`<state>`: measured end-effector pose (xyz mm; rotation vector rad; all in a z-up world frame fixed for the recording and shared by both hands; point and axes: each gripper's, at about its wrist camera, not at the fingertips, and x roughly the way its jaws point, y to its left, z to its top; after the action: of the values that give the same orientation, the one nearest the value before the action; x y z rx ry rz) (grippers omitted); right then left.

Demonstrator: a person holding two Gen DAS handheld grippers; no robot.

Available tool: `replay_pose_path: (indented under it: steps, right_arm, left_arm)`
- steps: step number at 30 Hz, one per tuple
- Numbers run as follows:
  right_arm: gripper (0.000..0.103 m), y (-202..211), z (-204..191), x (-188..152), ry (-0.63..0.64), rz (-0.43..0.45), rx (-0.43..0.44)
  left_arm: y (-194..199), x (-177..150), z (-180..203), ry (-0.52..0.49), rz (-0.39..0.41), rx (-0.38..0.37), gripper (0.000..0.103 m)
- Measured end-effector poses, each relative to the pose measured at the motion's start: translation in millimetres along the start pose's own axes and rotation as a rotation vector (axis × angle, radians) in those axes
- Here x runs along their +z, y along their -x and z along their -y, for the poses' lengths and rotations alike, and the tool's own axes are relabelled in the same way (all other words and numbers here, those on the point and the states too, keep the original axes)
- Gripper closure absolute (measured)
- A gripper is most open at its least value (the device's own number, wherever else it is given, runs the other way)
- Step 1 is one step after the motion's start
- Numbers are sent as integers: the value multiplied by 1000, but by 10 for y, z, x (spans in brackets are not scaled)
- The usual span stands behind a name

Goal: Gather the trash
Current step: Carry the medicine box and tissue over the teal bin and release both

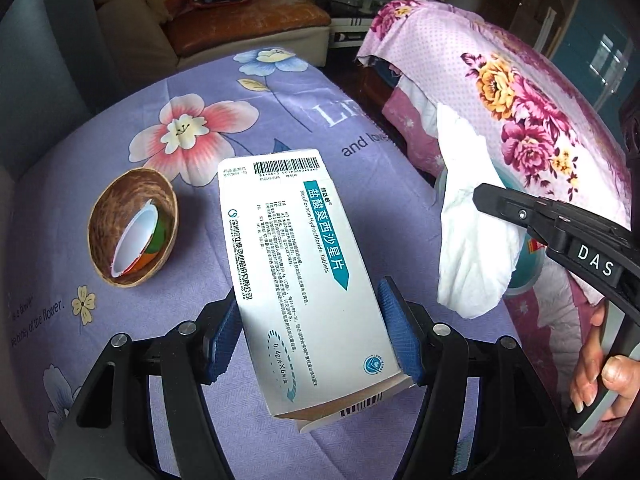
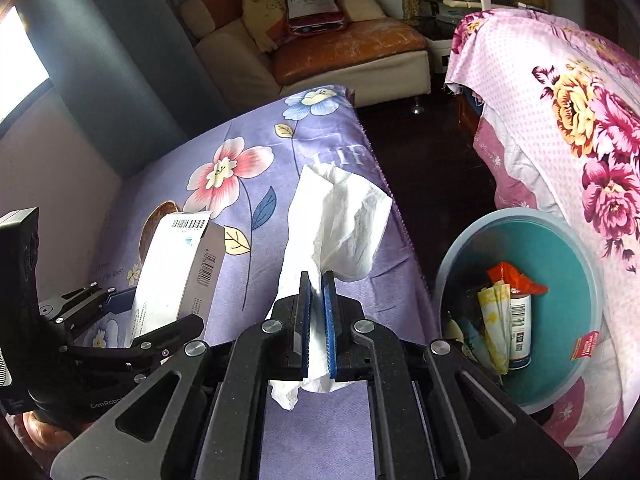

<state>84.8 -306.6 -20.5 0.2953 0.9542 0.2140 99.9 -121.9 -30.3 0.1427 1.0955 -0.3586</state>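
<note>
My left gripper (image 1: 310,320) is shut on a white medicine box (image 1: 304,264) with teal print and holds it above the purple flowered bedsheet (image 1: 120,320). The box also shows in the right wrist view (image 2: 172,272). My right gripper (image 2: 318,280) is shut on a crumpled white tissue (image 2: 340,220), held above the bed's right edge; the tissue also shows in the left wrist view (image 1: 468,224). A teal bin (image 2: 568,300) holding wrappers stands on the floor to the right, between the beds.
A brown coconut-shell bowl (image 1: 160,200) with a small torn cup in it lies on the sheet at the left. A pink flowered quilt (image 2: 560,128) covers the furniture on the right. A sofa (image 2: 340,52) stands at the back.
</note>
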Motion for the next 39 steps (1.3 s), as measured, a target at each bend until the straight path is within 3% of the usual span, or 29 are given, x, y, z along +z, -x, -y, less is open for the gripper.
replay_pose_path:
  steps: [11,19,36,39]
  right_arm:
    - [97,409,1106,-90,-172,72,-92]
    - [97,575,1631,-162,-237,91,-138]
    - [97,528,1968,-213,-286,63,-160]
    - [97,517,1960,-202,-284,59,-162]
  left_arm:
    - [-374,368,1055,-153,-40,-69,37]
    - [-625,457,1594,-221,-75,-93,37]
    - [-961,570,1935,-241,-124,-120,35]
    - [-973,581,1906,-228,-125,-114,23]
